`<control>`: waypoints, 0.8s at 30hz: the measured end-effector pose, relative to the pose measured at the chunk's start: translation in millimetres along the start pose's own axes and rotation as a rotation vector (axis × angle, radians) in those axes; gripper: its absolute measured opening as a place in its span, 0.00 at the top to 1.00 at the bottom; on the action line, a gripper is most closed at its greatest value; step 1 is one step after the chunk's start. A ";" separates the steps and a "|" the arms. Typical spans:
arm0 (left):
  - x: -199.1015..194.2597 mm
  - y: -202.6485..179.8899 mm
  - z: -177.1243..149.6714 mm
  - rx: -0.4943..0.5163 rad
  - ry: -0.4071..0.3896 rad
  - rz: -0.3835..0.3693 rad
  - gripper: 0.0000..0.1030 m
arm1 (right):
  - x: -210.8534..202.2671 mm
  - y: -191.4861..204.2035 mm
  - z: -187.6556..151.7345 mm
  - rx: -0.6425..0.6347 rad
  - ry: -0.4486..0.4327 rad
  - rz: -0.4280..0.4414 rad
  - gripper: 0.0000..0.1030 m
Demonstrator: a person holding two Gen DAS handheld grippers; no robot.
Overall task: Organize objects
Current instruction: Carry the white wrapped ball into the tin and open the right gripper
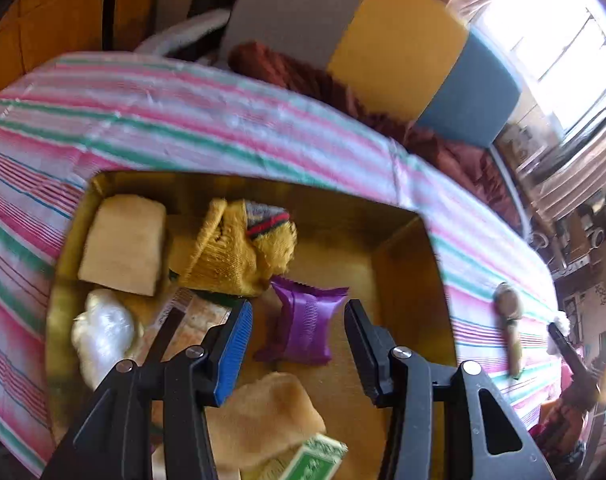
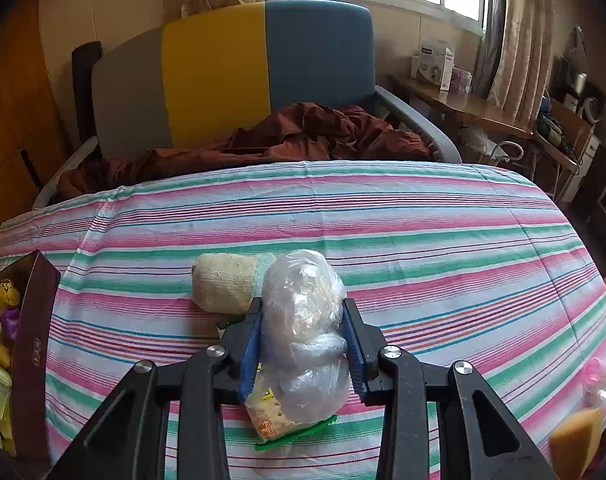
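In the left wrist view my left gripper [image 1: 299,312] is open and empty, hovering over an open golden box [image 1: 407,264] on the striped bed. A purple snack packet [image 1: 303,324] lies in the box between the jaws, below them. The box also holds a beige sponge [image 1: 123,248], a yellow knitted sock [image 1: 235,252], a white plastic bag [image 1: 103,328] and a green carton [image 1: 315,460]. In the right wrist view my right gripper [image 2: 303,316] is shut on a clear plastic bag [image 2: 303,320] above the bed. A rolled beige sock [image 2: 227,282] and a cracker packet [image 2: 279,420] lie under it.
The box's dark side [image 2: 31,344] shows at the left edge of the right wrist view. A yellow sponge [image 2: 575,440] and a pink item [image 2: 601,372] lie at the bed's right. A crumpled maroon blanket [image 2: 303,132] and headboard [image 2: 231,72] are beyond. A desk [image 2: 463,108] stands at right.
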State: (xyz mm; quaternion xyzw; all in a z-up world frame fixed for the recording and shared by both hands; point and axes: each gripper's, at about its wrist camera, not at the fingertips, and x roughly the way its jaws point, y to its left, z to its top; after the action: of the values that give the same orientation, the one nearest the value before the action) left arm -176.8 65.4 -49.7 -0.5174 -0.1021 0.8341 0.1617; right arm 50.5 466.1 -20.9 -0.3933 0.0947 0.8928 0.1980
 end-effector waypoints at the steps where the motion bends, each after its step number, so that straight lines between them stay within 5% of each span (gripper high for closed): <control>1: -10.6 -2.8 -4.8 0.020 -0.031 0.012 0.53 | -0.2 -0.3 0.2 0.002 -0.001 0.000 0.63; 8: -70.3 -22.4 -60.7 0.170 -0.216 0.055 0.53 | -1.5 10.5 -1.7 -0.040 -0.008 0.013 0.63; 17: -91.4 -17.8 -110.7 0.197 -0.243 0.059 0.53 | 5.8 27.0 -11.8 -0.117 0.028 -0.016 0.64; 24: -105.8 -1.2 -123.5 0.183 -0.276 0.115 0.53 | -21.1 65.4 -9.3 -0.149 0.006 0.150 0.64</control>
State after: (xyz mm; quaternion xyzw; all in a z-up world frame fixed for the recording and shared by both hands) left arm -22.3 27.2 -16.2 -0.3859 -0.0171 0.9109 0.1449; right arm 41.6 398.1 -10.6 -0.4014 0.0578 0.9085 0.1006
